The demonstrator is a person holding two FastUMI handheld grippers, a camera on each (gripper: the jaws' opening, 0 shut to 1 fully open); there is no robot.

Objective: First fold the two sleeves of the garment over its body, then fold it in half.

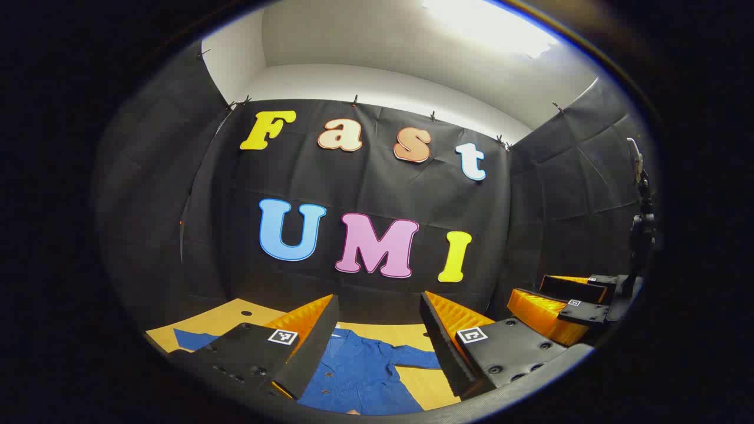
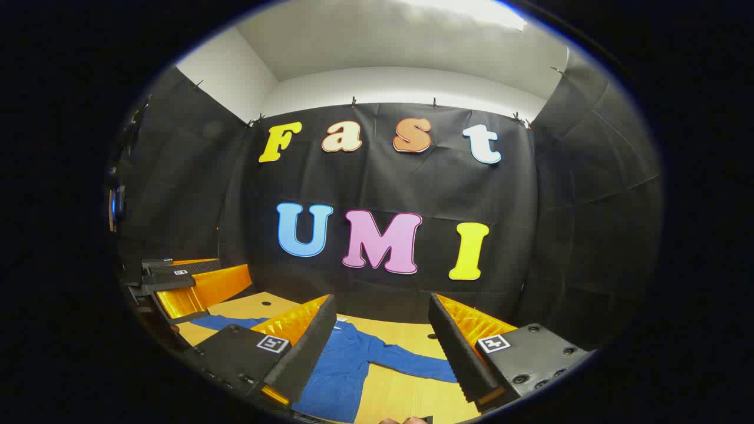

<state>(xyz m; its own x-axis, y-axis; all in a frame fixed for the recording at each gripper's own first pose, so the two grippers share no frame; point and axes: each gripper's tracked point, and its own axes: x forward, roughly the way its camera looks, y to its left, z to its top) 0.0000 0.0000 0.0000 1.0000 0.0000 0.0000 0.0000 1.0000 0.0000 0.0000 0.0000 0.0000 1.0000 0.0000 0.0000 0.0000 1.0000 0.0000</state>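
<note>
A blue buttoned garment (image 1: 359,374) lies flat on the wooden table (image 1: 227,318), both sleeves spread outward. One sleeve (image 1: 189,339) pokes out left of my left gripper (image 1: 379,306), which hovers open above the garment's body with nothing between its fingers. In the right gripper view the garment (image 2: 344,362) lies below my right gripper (image 2: 382,303), also open and holding nothing, and a sleeve (image 2: 412,361) runs off to the right. Each gripper shows beside the other: the right gripper (image 1: 551,294) at the right, the left gripper (image 2: 188,281) at the left, both with their fingers apart.
Black cloth walls close the booth at the back and on both sides. A stand with a device (image 1: 642,218) rises at the right edge of the table. Bare wood (image 2: 406,394) shows in front of the garment's right sleeve.
</note>
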